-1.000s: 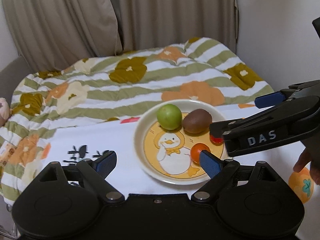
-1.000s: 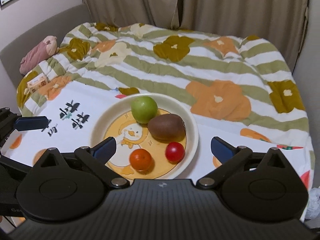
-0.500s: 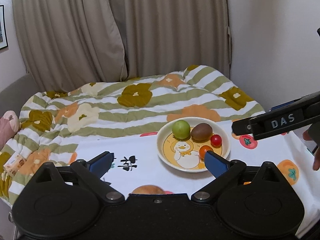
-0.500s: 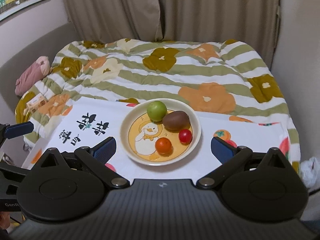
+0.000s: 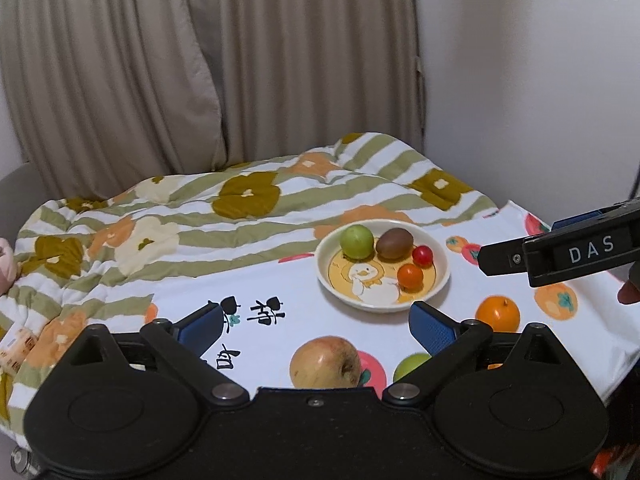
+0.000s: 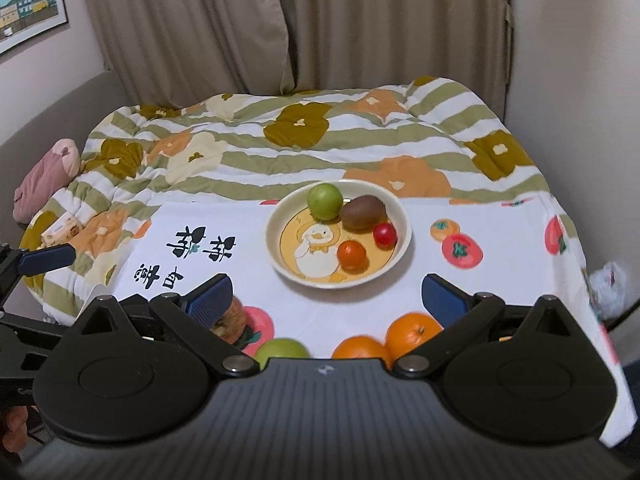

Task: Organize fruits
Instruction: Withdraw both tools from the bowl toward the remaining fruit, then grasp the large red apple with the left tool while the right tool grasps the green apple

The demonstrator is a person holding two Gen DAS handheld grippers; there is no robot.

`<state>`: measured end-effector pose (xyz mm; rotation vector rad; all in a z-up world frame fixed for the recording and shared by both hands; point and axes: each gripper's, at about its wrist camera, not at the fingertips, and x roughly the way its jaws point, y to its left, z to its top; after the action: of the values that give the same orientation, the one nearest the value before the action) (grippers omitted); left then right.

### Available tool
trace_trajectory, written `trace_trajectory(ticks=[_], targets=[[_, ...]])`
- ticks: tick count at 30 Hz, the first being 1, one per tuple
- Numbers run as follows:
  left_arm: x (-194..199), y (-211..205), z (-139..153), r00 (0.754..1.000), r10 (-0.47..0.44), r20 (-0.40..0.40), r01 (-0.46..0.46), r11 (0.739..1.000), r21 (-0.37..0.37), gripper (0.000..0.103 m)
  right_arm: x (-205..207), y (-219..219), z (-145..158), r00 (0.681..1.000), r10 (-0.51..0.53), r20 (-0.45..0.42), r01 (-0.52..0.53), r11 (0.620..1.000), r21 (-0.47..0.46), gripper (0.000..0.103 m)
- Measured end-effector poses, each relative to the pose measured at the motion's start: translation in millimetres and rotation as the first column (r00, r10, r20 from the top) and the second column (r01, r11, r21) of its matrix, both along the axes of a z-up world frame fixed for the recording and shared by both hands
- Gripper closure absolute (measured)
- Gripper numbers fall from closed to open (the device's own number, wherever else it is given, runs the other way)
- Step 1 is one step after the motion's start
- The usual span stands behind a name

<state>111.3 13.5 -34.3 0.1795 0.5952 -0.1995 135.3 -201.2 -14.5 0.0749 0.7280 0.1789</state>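
A cream duck plate (image 5: 439, 280) (image 6: 404, 240) sits on a white fruit-print cloth. It holds a green apple (image 5: 356, 241) (image 6: 325, 202), a kiwi (image 5: 394, 243) (image 6: 363, 213), a red cherry tomato (image 5: 422, 255) (image 6: 385, 235) and a small orange fruit (image 5: 410, 276) (image 6: 351, 255). Loose on the cloth nearer me lie a yellow-red apple (image 5: 325, 363) (image 6: 234, 320), a green fruit (image 5: 412, 366) (image 6: 282, 351) and oranges (image 5: 497, 314) (image 6: 412, 332) (image 6: 360, 347). My left gripper (image 5: 316, 326) is open and empty above the near cloth. My right gripper (image 6: 326, 294) is open and empty, also back from the plate.
A striped floral quilt (image 6: 320, 136) covers the bed behind the cloth. Curtains (image 5: 200, 60) hang behind it and a wall stands at the right. A pink plush (image 6: 44, 176) and a small box (image 6: 60, 234) lie at the left. A white bag (image 6: 610, 284) lies beyond the right edge.
Both grippers have pulled back and up from the plate, which now looks smaller. The loose fruits on the near cloth have come into view. The fruits on the plate have not moved.
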Motion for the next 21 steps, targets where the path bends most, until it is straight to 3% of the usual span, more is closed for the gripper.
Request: trace_trajectory(ticks=[9, 21], targets=[[7.7, 28.7, -30.6, 0.991, -0.132, -0.027, 0.133, 0.991, 0.020, 0.002, -23.4, 27.6, -36.5, 0.995, -0.088, -0.040, 0.089, 0.996, 0.022, 0.000], [35.7, 37.9, -79.2, 0.955, -0.289, -0.065, 0.293, 0.955, 0.053, 0.008, -16.8, 51.2, -86.2, 0.991, -0.119, -0.062, 0.121, 0.992, 0.033, 0.000]])
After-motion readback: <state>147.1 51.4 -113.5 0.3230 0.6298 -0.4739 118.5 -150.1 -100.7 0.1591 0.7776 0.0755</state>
